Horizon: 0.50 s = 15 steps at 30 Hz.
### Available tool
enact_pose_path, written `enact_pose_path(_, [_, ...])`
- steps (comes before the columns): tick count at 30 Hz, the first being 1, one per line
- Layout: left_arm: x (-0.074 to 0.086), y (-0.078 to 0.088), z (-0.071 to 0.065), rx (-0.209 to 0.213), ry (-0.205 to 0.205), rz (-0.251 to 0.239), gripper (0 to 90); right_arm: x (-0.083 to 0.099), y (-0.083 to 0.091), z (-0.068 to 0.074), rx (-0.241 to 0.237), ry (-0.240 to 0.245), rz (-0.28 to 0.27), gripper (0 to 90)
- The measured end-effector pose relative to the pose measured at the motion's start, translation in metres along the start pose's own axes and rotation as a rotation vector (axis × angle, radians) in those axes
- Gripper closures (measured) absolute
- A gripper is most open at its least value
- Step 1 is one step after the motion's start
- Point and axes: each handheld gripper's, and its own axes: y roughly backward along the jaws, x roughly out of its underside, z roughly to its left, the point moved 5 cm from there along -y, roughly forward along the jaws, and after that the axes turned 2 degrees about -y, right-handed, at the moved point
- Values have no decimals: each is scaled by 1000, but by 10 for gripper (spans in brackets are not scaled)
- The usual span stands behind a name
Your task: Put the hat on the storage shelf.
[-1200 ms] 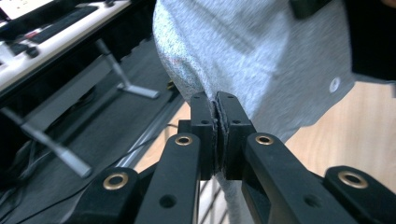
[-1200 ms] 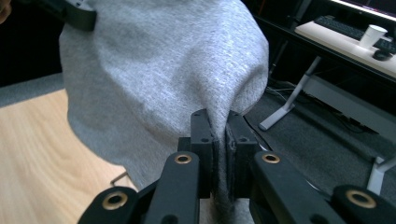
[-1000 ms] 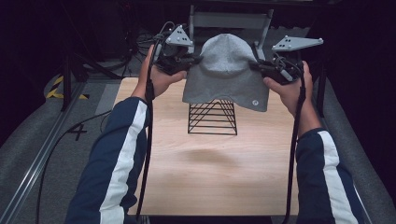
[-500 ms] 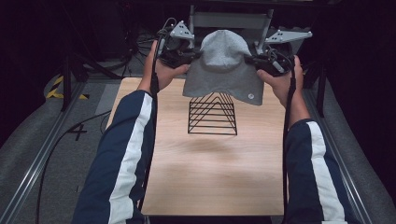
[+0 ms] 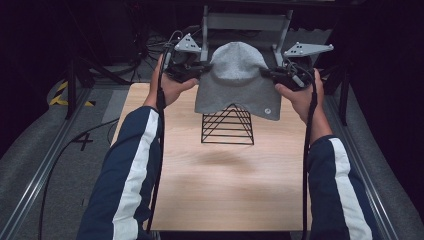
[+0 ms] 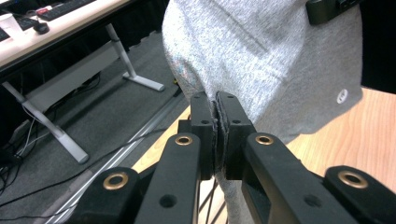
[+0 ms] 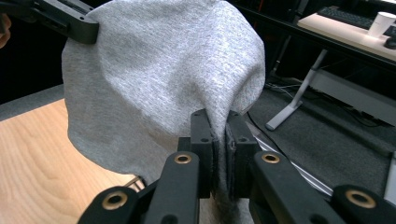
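Note:
A grey knit beanie [image 5: 236,80] hangs in the air between both hands, over the far part of the wooden table [image 5: 220,190]. My left gripper [image 5: 202,71] is shut on its left edge; in the left gripper view the jaws pinch the grey fabric [image 6: 261,60] at the left gripper [image 6: 217,100]. My right gripper [image 5: 266,74] is shut on the right edge; in the right gripper view the right gripper [image 7: 218,116] clamps the beanie [image 7: 159,70]. Under the hat stands a black wire rack [image 5: 228,125], its peak hidden by the hat's hem. A small round white badge [image 5: 268,111] marks the hat's lower right.
A metal frame [image 5: 246,22] rises behind the table's far edge. Cables trail from both grippers along the forearms. Grey floor with rails flanks the table; yellow-black tape [image 5: 62,95] lies at the left. A desk [image 6: 42,28] with a keyboard stands farther off.
The hat and both grippers shifted a little away and then back toward the near side; it now hangs lower over the wire rack. Both grips stayed shut.

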Motion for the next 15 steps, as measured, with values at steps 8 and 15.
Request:
enact_pose_path(8, [-5,14,-7,10,-26,-26,866,-5,7,9,-16,32,-4,842])
enact_pose_path(15, [4,16,-12,26,-26,-28,865,-2,7,14,-32,39,10,842])
